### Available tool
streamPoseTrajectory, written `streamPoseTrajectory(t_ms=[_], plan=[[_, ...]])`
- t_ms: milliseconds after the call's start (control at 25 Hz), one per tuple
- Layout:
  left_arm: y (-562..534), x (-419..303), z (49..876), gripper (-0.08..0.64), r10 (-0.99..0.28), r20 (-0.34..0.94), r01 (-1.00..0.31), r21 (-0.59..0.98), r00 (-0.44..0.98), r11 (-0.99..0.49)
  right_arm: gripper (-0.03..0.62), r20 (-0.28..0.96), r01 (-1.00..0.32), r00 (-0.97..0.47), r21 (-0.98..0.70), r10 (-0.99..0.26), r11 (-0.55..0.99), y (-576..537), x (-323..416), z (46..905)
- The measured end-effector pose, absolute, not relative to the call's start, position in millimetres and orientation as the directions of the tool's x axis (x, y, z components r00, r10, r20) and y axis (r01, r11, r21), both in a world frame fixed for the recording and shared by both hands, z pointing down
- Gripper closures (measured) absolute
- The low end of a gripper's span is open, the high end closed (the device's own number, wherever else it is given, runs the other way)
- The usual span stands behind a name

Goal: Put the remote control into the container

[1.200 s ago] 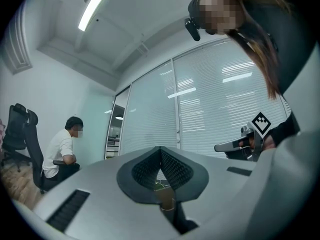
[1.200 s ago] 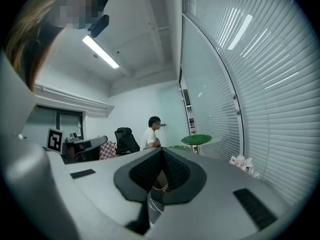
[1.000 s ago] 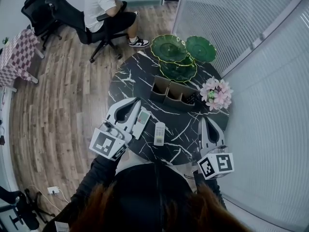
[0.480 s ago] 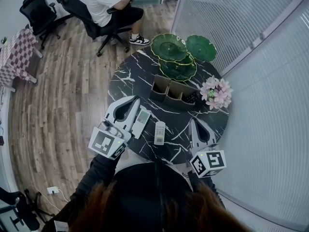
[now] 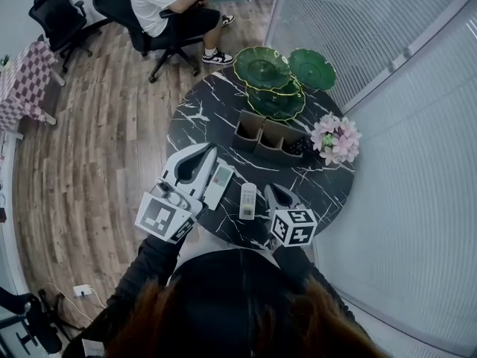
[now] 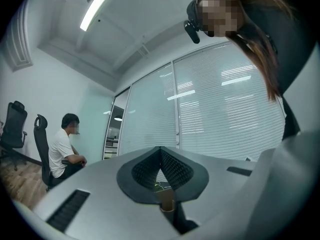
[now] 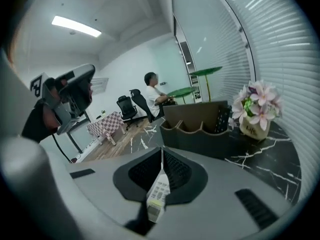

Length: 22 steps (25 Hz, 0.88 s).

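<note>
moved since a second ago: right gripper [image 5: 268, 190] is swinging in from the table's right edge toward the middle and is now sitting just beside the white remote [image 5: 247, 200]; left gripper [image 5: 209, 154] is staying put.
right gripper: jaws are pressing together with nothing between them; its own view is looking over the remote toward the container [image 5: 261, 148]; whether the tips are touching the remote i cannot tell.
left gripper: jaws are closed and empty, resting beside a second remote [image 5: 218, 185], with its camera tilting up at the ceiling.
where the remote is lying: flat on the black marble table [image 5: 194, 118], near the front edge, with the container standing behind it and well apart.
handling: probably light, stiff plastic with a smooth casing that could be sliding on the polished stone; not fragile.
where to grip: across the narrow width, on the long side edges near the middle; the jaws are needing to open first.
container: three open-topped compartments; the right one seems to be holding something dark, the other two are looking free.
</note>
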<state>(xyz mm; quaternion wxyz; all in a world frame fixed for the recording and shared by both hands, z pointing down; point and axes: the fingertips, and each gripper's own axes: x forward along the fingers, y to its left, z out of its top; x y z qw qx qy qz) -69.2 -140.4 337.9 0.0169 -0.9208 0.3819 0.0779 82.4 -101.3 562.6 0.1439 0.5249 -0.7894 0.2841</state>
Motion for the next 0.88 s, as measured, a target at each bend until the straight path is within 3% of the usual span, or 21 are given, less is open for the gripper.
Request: streamPoseTrajectory(t_ms=[200, 360, 440, 880], plan=[[-137, -73, 339, 0.555, -0.700, -0.148, -0.705, 0.026, 0.698, -0.709, 0.560, 0.624, -0.914, -0.404, -0.311, -0.668, 0.262, -105, 64, 615], [-135, -78, 341, 0.555, -0.707, -0.140, -0.711, 0.024, 0.693, -0.703, 0.392, 0.732, -0.918, -0.388, -0.255, -0.559, 0.303, -101, 44, 655], [-135, -80, 341, 0.555, -0.710, -0.139, -0.715, 0.020, 0.691, -0.699, 0.341, 0.778, -0.928, -0.349, -0.212, -0.521, 0.306, -98, 41, 672], [-133, -93, 345, 0.555, -0.726, -0.124, -0.730, 0.018, 0.676, -0.683, 0.310, 0.853, -0.937, -0.267, -0.122, -0.448, 0.328, -104, 33, 707]])
